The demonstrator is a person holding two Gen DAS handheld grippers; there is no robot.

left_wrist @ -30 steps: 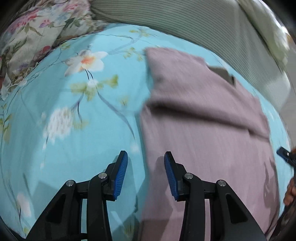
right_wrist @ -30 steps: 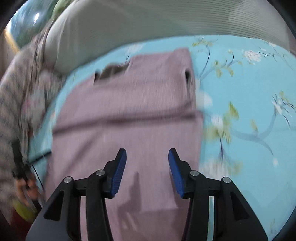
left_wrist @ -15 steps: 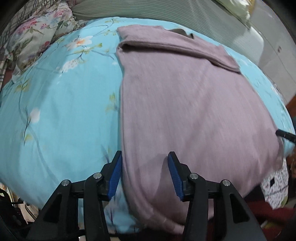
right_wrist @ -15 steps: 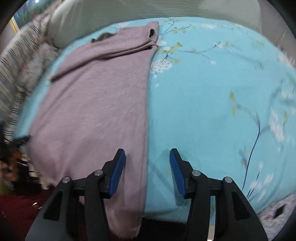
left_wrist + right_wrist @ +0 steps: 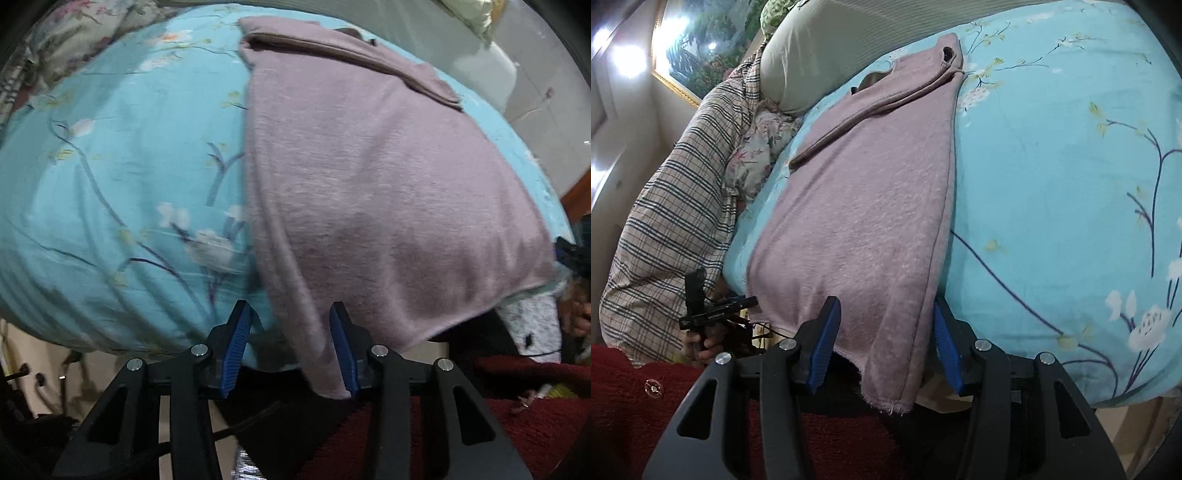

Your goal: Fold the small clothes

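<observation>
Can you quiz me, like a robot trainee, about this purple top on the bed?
1. True or false: the fuzzy mauve knit top lies on the light blue flowered bedsheet.
2. Which part of the top sits between the fingers of the left claw and the right claw? A: neckline, B: hanging hem corners, C: nothing.
3. Fill in: both claws are ____ (open or shut).

Key: 1 true. 2 B. 3 open; neither claw has closed on the hem yet.
</observation>
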